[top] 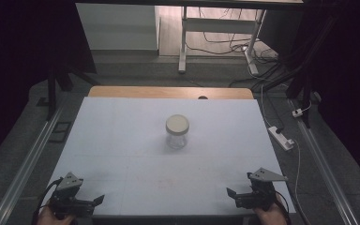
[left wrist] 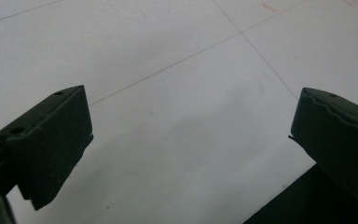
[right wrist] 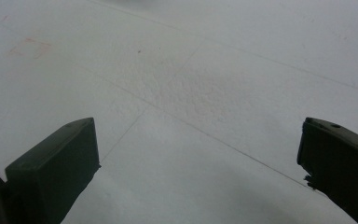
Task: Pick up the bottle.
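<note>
A clear glass jar (top: 176,132) with a cream screw lid stands upright in the middle of the white table (top: 122,140). My left gripper (top: 96,200) rests at the near left corner of the table, its jaws pointing right, far from the jar. My right gripper (top: 231,195) sits at the near right corner, jaws pointing left. In the left gripper view the left gripper (left wrist: 191,140) stands wide open over bare table. In the right gripper view the right gripper (right wrist: 198,158) is also wide open with nothing between its fingers.
The table's wooden far edge (top: 168,92) has a small hole. A white power strip (top: 281,137) and cables lie on the floor at the right. Metal rails (top: 23,168) run along both sides. A desk frame (top: 215,33) stands beyond.
</note>
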Demonstrator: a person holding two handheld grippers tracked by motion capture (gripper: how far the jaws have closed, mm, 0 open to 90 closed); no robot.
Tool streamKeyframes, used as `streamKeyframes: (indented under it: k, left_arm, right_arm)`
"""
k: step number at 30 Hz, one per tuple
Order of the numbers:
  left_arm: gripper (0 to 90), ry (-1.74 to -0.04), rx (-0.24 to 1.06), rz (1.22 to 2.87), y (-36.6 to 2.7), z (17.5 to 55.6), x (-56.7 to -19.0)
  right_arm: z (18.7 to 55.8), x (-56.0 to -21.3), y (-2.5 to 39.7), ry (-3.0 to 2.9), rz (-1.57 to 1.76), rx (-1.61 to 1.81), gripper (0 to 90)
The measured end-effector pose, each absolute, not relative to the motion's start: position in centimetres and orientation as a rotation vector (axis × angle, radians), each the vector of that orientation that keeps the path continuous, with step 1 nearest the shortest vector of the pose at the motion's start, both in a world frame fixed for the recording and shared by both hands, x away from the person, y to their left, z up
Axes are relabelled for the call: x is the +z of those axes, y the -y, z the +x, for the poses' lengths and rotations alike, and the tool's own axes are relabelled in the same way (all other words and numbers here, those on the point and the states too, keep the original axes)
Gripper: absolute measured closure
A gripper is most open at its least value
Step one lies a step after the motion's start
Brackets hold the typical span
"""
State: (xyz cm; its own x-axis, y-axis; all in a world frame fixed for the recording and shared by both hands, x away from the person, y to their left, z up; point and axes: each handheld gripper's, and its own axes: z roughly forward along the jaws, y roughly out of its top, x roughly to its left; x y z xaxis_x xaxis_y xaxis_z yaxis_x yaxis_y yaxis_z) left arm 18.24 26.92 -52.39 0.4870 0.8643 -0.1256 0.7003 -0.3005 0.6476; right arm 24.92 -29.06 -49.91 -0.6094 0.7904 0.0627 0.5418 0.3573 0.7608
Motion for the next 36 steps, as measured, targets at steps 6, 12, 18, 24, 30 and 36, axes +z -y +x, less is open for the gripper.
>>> streamKeyframes:
  k: [6,12,18,24,30,36]
  left_arm:
    - [0.2,-1.275,0.303,2.089,-26.93,18.31,-52.44]
    - [0.2,-1.267,0.295,2.1,-26.87,18.37,-52.46]
    - [0.1,-1.268,0.265,2.091,-27.01,18.47,-52.5]
    - [0.1,-1.27,0.267,2.088,-27.04,18.46,-52.49]
    - [0.0,-1.277,0.263,2.074,-27.16,18.46,-52.47]
    - [0.0,-1.279,0.266,2.068,-27.22,18.44,-52.44]
  right_arm:
    - [25.01,-49.97,28.87,-2.32,1.178,1.09,0.0]
    - [25.11,-50.01,28.79,-2.323,1.194,1.062,0.0]
    - [25.2,-50.08,28.63,-2.347,1.19,1.046,0.0]
    - [25.22,-50.07,28.63,-2.358,1.188,1.056,0.0]
    - [25.22,-50.08,28.49,-2.372,1.166,1.042,0.0]
    - [25.1,-49.98,28.45,-2.378,1.142,1.055,0.0]
